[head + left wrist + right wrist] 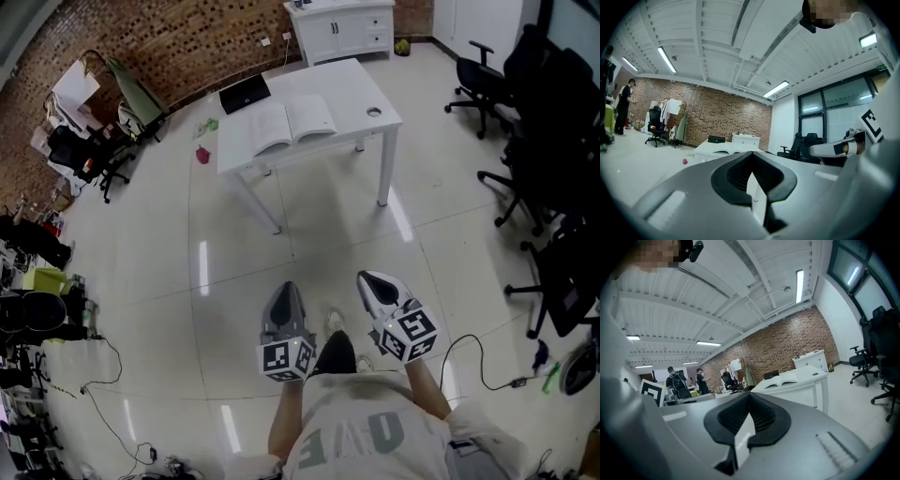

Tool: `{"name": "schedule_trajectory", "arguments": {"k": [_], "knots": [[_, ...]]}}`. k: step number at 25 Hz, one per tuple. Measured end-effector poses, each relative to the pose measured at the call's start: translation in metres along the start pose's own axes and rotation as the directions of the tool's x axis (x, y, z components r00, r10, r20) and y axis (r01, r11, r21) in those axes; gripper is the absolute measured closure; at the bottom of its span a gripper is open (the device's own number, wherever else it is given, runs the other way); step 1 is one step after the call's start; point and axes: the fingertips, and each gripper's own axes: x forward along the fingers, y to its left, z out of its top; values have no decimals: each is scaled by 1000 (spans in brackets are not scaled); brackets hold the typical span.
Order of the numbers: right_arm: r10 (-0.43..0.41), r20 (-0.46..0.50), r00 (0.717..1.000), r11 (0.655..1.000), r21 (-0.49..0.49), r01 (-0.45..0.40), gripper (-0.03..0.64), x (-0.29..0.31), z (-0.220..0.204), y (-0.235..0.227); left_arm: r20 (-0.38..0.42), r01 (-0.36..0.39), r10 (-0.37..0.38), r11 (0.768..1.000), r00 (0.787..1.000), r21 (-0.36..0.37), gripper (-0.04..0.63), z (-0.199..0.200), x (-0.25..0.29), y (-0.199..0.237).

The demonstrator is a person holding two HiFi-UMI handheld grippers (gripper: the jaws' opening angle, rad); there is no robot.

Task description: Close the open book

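Well in front of the counter (366, 89), over the shiny floor (328, 234), the left claw (286, 287) is closed. Its two tips press together and there is nothing between them. The right claw (367, 277) is just beside it, on the same near side of the counter. It is closed too, and it holds nothing. Both claws point toward the counter.

The open book (291, 122) lies flat in the middle of the counter. Its white pages are spread out to both sides. It is well apart from both claws.

A black laptop (245, 93) sits at the counter's far left corner. A small round thing (374, 112) is on the counter near its right edge; I cannot tell what it is.

Behind the counter a white cabinet (342, 28) stands against a brick wall (169, 47). To the right of the counter are black office chairs (478, 89). On the floor just left of the counter lies a small pink thing (202, 155).
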Motion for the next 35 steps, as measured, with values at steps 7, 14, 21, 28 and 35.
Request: {"name": "schedule_trajectory", "arguments": {"k": [7,14,21,28,35], "knots": [[-21,-40,999,1000,-24,20,612,67,1,-39,47,-21,24,997,999,-69,580,0,76,47],[-11,-13,1000,998,-60,11,612,185,47,-82,64,-5,9,997,998,-75,580,17,195,102],[-54,27,998,997,-46,55,612,291,90,-118,85,52,-55,998,995,40,580,65,293,144],[-61,26,998,994,-92,63,612,358,112,-161,99,27,-25,999,995,-19,580,72,363,163],[0,115,993,997,-71,8,612,419,164,-201,147,18,-23,999,989,36,580,102,441,159]]}}
